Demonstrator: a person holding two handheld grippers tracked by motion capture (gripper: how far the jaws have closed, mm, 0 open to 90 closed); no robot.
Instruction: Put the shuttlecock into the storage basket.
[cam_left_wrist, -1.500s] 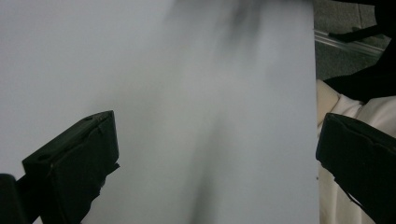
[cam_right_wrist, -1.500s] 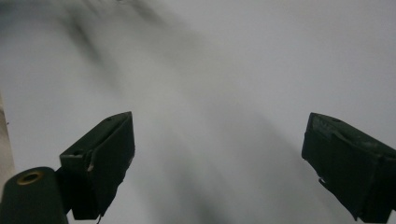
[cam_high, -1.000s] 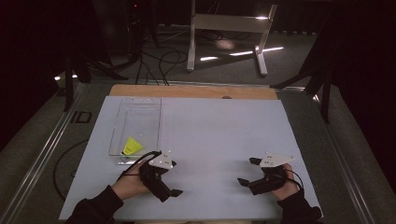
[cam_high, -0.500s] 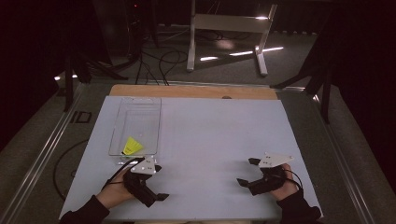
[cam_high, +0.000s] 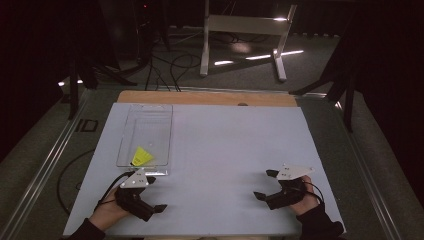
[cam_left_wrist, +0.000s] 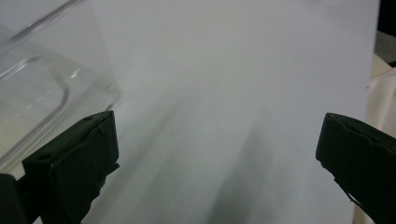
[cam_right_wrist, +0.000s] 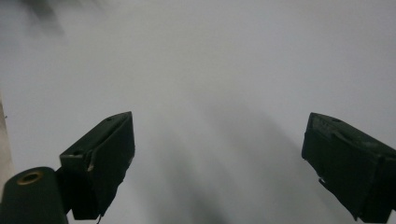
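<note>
Clear plastic tray lies on the left part of the white table top, its long side running away from the person. A yellow piece sits inside it, in the near end, toward the middle of that end. What the yellow piece is cannot be told from the high view.

Left gripper: held low over the table in the person's left hand, just this side of the tray's near edge and apart from it. Jaws spread wide with nothing between them. In the left gripper view the rounded tray corner shows past the left jaw, bare white surface between the two jaws. A cable loops from the gripper toward the table's near left edge.

Middle of the table: bare white sheet, a strip of wood along the far edge.

Right gripper: in the person's right hand, near the front right corner, well apart from the tray. Jaws wide open, empty; the right gripper view shows plain white surface between them. Grey three-cornered plate on top, jaws pointing toward the table's centre.
</note>
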